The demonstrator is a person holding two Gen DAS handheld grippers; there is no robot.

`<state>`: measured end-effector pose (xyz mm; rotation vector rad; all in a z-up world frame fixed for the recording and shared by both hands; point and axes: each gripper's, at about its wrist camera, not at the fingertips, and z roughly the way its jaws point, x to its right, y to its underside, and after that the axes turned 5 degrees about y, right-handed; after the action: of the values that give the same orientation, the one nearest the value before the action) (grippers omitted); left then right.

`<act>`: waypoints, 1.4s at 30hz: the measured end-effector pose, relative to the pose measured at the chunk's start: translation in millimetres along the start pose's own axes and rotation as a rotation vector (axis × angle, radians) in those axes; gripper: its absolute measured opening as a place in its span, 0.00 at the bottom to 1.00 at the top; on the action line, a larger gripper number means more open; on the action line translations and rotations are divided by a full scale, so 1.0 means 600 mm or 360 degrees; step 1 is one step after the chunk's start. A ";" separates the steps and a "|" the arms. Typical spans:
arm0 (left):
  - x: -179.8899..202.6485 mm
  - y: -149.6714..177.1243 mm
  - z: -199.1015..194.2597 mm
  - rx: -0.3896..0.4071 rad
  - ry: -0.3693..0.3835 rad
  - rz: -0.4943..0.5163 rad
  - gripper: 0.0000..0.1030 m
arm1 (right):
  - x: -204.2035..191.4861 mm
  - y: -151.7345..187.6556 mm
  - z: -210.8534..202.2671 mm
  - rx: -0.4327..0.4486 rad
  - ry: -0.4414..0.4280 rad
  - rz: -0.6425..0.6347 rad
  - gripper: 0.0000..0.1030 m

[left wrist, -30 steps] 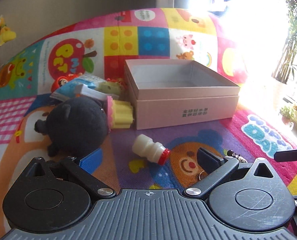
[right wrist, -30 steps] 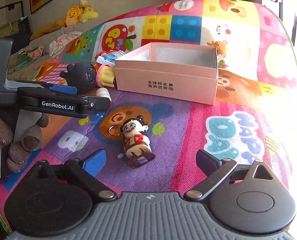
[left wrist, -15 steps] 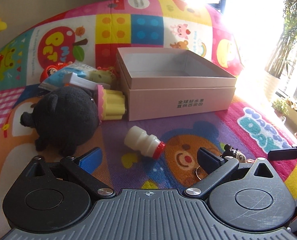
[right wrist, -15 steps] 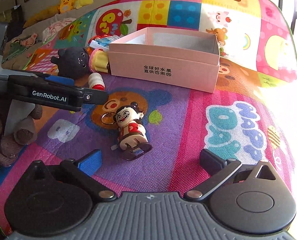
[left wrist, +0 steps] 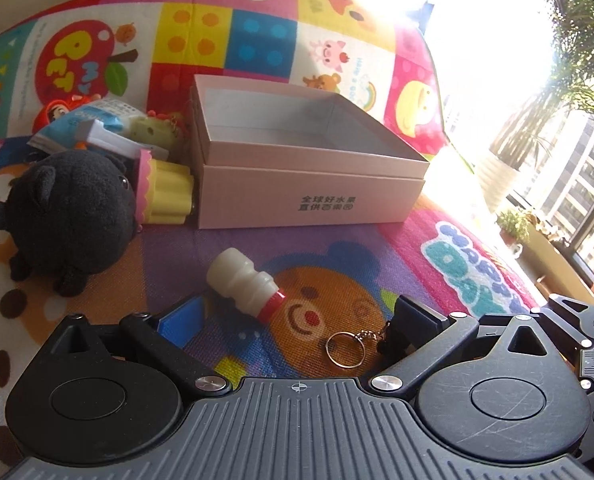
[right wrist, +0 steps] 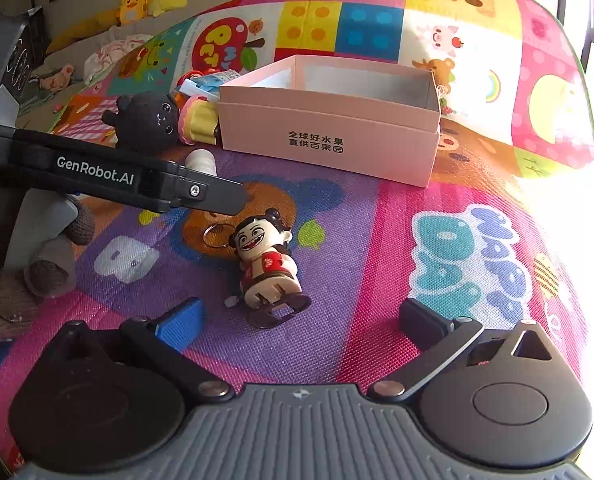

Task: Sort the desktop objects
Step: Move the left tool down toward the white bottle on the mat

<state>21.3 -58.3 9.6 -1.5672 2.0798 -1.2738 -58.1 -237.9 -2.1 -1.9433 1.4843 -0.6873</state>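
Observation:
A pink open box [left wrist: 309,184] [right wrist: 329,136] stands empty on the colourful mat. A small white bottle with a red cap [left wrist: 245,284] lies just ahead of my open left gripper [left wrist: 297,320], between its fingers. A doll keychain [right wrist: 267,266] lies on its back just ahead of my open right gripper [right wrist: 301,320]; its ring [left wrist: 345,348] shows in the left wrist view. A black plush toy [left wrist: 69,216] [right wrist: 149,120] and a yellow cupcake toy [left wrist: 165,194] lie left of the box.
A blue packet [left wrist: 85,124], a red doll [left wrist: 57,110] and a green toy [left wrist: 153,130] are piled behind the plush. The left gripper's arm [right wrist: 117,180] crosses the right wrist view. A bright window and plants [left wrist: 557,100] are at the right.
Both grippers have moved forward and lower. The bottle now lies between the left fingers, and the doll keychain is closer to the right fingers. Both stay open.

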 end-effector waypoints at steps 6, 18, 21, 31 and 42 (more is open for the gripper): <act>-0.019 0.013 -0.022 -0.0016 -0.0177 0.0053 1.00 | -0.001 0.001 0.001 0.0000 0.0000 0.0000 1.00; -0.036 0.023 -0.035 -0.0140 -0.0417 0.0141 1.00 | -0.002 0.000 0.002 0.0001 -0.0001 -0.0001 1.00; -0.036 0.028 -0.036 -0.0118 -0.0398 0.0153 1.00 | -0.002 0.000 0.002 0.0001 -0.0001 -0.0002 1.00; -0.004 -0.003 -0.016 -0.0011 -0.0269 0.0303 0.75 | -0.001 0.000 0.002 0.0003 0.0000 -0.0001 1.00; 0.018 -0.012 0.004 -0.0101 0.0013 0.0290 0.77 | -0.001 0.001 0.001 0.0004 0.0001 -0.0002 1.00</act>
<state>23.4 -69.0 16.5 -1.3617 2.2300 -1.1633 -58.0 -237.3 -2.9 -1.9426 1.4822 -0.6896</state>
